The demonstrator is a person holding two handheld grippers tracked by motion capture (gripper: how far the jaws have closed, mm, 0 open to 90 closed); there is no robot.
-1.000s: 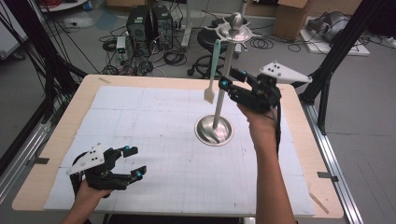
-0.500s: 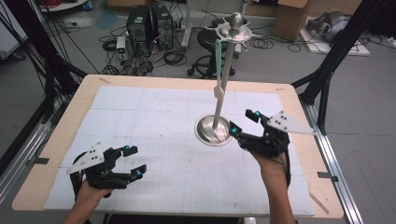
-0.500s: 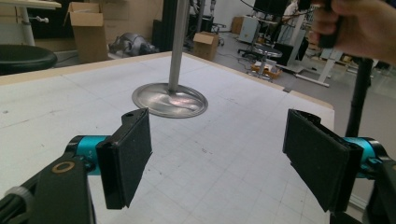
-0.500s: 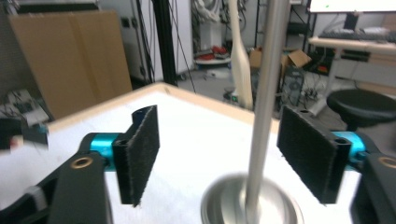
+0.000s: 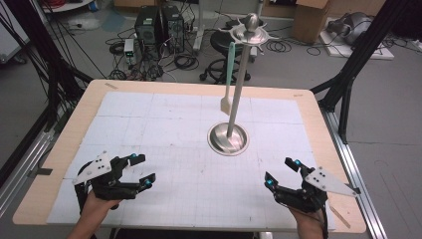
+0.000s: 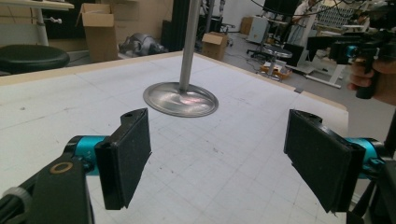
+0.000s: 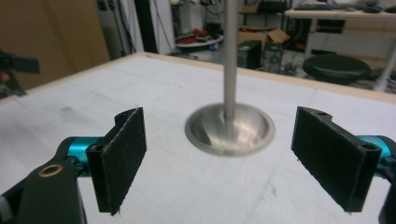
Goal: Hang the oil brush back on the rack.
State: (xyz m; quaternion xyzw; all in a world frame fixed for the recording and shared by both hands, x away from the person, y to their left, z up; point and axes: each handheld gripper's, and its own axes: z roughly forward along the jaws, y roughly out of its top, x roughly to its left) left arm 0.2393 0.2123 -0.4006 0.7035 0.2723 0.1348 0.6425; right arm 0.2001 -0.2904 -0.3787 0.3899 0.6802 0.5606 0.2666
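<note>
Both claws, left claw (image 5: 141, 170) and right claw (image 5: 280, 172), sit wide open and empty on the near side of the stand (image 5: 228, 138), whose spatula (image 5: 227, 82) hangs upright from its top, closer to my right.

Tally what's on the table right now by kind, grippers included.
Metal stand with hooks on top: 1
Pale green spatula hanging from the stand: 1
Grippers, left gripper and right gripper, both with fingers apart and nothing between them: 2
Total: 4
</note>
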